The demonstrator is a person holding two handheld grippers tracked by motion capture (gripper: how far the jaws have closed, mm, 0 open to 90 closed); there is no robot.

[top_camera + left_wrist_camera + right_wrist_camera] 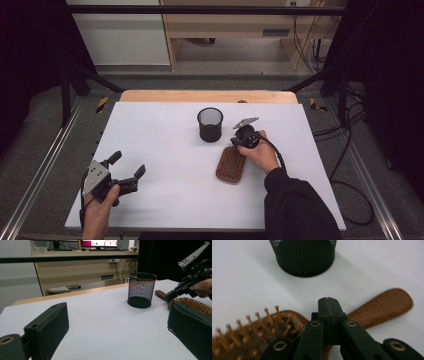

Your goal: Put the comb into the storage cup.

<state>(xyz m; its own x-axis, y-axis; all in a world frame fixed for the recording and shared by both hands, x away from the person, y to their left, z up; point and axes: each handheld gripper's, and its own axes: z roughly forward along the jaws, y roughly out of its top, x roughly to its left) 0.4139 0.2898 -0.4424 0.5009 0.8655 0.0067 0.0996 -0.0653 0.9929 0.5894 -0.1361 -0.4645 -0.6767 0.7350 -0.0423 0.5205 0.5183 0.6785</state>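
We had a wooden hairbrush (231,164) lying on the white table (165,150), a little right of the middle of the high view, with its bristles facing up. Its handle pointed toward the black mesh cup (210,124), which stood upright just above it in the picture, near the brush but not touching it. Our right gripper (240,142) hung over the handle end of the brush. In the right gripper view its two black jaws were pressed flat together with nothing between them, right above the spot where the handle meets the brush head. We think we kept them closed there to line up with the handle before grabbing it. Our left gripper (128,165) rested low at the lower left of the high view, well apart from the brush. Its jaws were spread wide and empty, probably just waiting out of the way.
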